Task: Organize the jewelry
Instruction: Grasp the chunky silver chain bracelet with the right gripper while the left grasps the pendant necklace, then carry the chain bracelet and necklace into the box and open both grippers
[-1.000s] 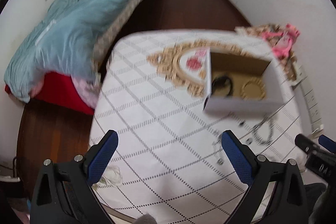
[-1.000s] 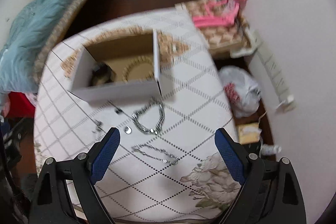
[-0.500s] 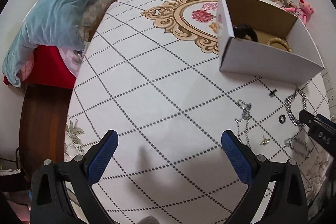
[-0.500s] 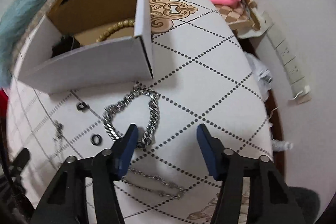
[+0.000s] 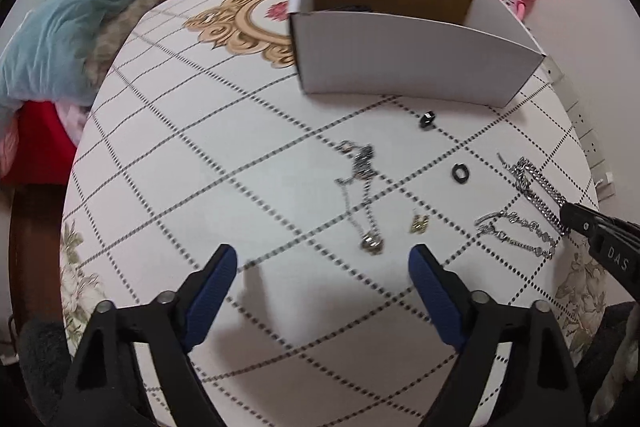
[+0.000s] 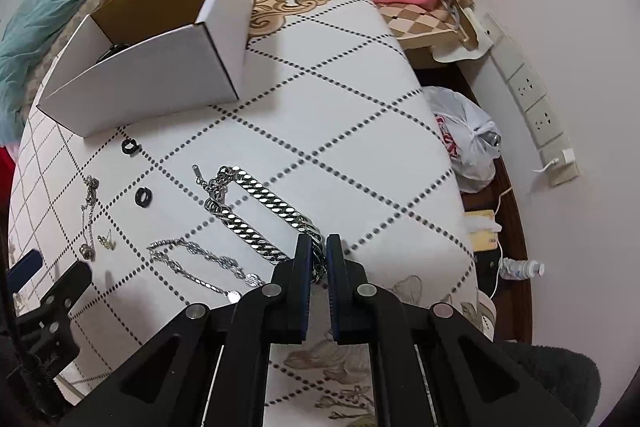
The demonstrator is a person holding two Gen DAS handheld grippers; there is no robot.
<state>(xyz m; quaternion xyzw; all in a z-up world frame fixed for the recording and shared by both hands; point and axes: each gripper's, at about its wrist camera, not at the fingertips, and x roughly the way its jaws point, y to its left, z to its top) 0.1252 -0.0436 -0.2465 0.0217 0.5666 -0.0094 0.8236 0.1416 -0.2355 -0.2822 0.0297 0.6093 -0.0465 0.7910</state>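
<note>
The right tool (image 6: 319,251) pinches the near end of the chunky chain bracelet (image 6: 256,211), which stretches away up-left toward the box (image 6: 160,67); the left tool (image 5: 322,267), empty, is closing.

Three chains (image 6: 260,223), two black rings (image 6: 143,197), one box (image 6: 160,75)

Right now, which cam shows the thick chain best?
Right wrist: the thick chain lies sharp and nearly whole, its near end pinched in the right gripper. Left wrist shows it small at the frame's right edge, near end hidden behind that gripper.
</note>
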